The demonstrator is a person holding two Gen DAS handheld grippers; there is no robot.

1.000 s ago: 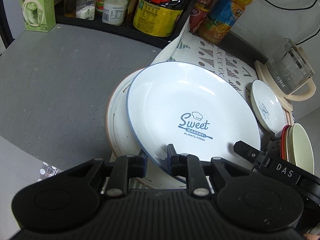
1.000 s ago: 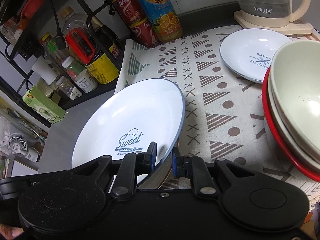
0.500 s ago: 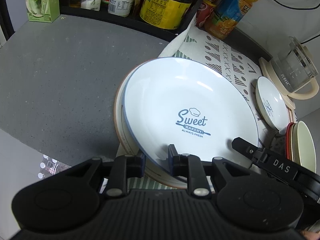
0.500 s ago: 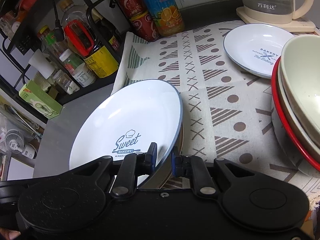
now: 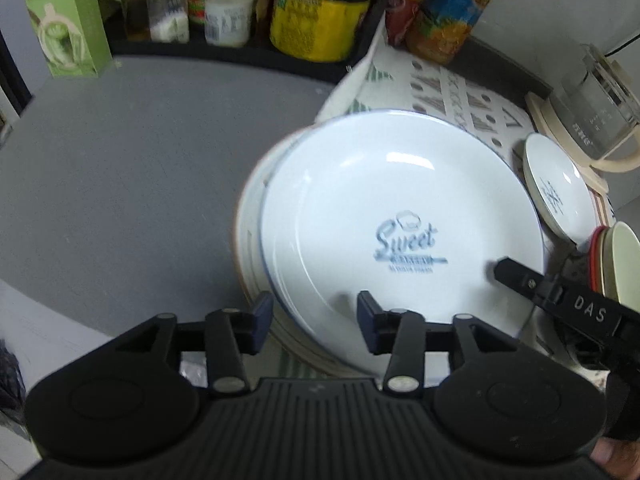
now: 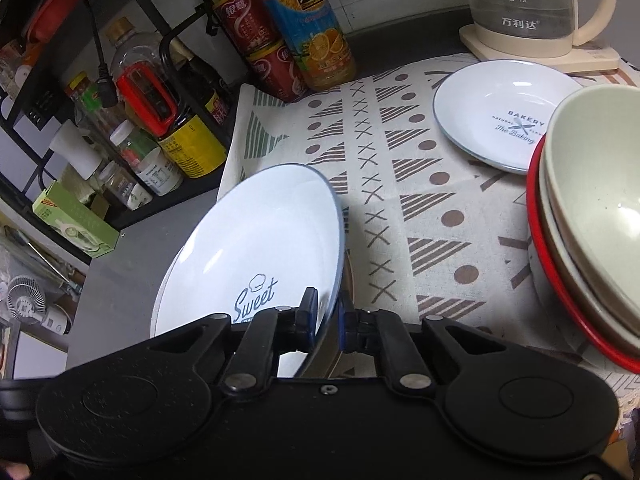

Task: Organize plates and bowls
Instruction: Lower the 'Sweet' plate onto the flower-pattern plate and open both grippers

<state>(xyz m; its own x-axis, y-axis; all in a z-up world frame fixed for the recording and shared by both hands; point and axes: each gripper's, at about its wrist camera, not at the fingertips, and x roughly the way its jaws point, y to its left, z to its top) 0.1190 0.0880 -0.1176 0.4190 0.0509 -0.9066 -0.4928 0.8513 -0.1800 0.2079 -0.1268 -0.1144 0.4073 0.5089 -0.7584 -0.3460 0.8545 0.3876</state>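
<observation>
Your right gripper [image 6: 328, 322] pinches the rim of the white plate [image 5: 400, 216] lying atop the bigger plate [image 5: 250, 216], your left gripper [image 5: 316, 316] gaping beside it; a slack pinch risks clattering.

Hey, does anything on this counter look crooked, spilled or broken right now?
Nothing looks spilled or broken. The one thing askew is the Sweet Bakery plate: it sits off-center on the larger plate beneath, shifted toward the patterned cloth. The right gripper grips its rim; the left gripper is open.
</observation>
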